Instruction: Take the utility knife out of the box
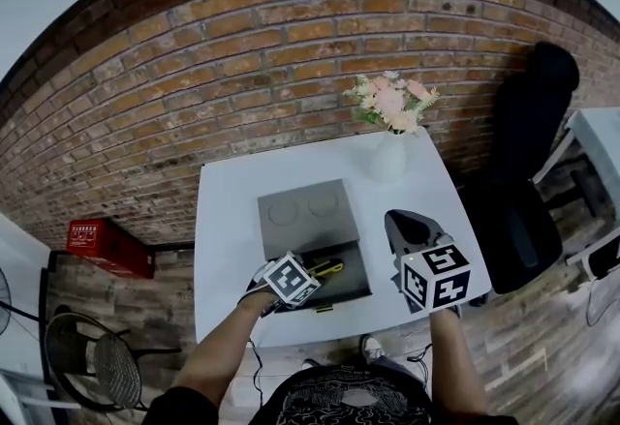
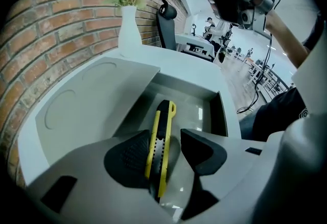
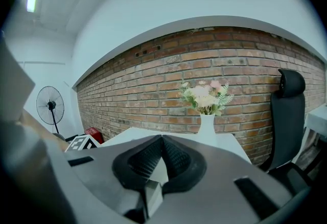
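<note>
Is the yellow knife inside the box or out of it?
Inside. The utility knife lies in the box, between the open jaws of the left claw, ungripped.

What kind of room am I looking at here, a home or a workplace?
Most likely an office or workshop space. A black office chair stands beside a white table set against a bare brick wall, and more desks show farther back in the left gripper view.

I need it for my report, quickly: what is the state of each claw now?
Left claw: open, utility knife between its pads, not gripped.
Right claw: closed, empty.
</note>
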Demonstrator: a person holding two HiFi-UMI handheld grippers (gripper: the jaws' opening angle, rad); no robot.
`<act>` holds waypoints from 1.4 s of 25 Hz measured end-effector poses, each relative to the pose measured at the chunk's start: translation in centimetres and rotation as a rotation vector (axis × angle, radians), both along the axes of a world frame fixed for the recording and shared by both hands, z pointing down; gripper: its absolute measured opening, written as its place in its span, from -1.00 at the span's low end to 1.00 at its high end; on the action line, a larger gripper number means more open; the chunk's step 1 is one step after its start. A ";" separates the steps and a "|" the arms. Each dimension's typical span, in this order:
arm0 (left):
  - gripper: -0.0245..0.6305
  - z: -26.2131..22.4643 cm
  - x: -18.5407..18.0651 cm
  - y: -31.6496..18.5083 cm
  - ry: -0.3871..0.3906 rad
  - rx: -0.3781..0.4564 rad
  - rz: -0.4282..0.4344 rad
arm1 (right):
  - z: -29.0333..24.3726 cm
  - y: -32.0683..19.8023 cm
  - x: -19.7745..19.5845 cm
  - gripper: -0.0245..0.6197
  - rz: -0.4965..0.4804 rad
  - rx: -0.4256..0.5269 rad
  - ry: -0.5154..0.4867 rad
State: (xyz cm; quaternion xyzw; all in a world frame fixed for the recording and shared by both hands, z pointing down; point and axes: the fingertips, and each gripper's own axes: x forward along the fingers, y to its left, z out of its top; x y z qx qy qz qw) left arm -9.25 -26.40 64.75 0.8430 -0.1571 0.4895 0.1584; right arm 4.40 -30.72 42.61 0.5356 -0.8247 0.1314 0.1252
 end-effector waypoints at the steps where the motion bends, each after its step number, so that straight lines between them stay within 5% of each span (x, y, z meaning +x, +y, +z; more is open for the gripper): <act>1: -0.30 0.3 0.0 0.1 -0.008 -0.010 0.004 | 0.2 0.0 0.1 -0.86 -0.002 -0.004 0.001; 7: -0.47 0.6 -0.3 -0.5 -0.039 0.009 0.003 | 0.8 -0.2 0.2 -0.86 -0.017 -0.019 -0.006; 26: -0.53 0.4 -0.4 -1.1 -0.082 0.040 -0.112 | 1.3 -0.4 0.0 -0.87 -0.070 -0.024 -0.037; 35: -0.53 -2.5 -0.7 -0.5 0.041 0.063 -0.180 | 1.1 -0.5 -0.9 -0.86 -0.107 -0.022 -0.054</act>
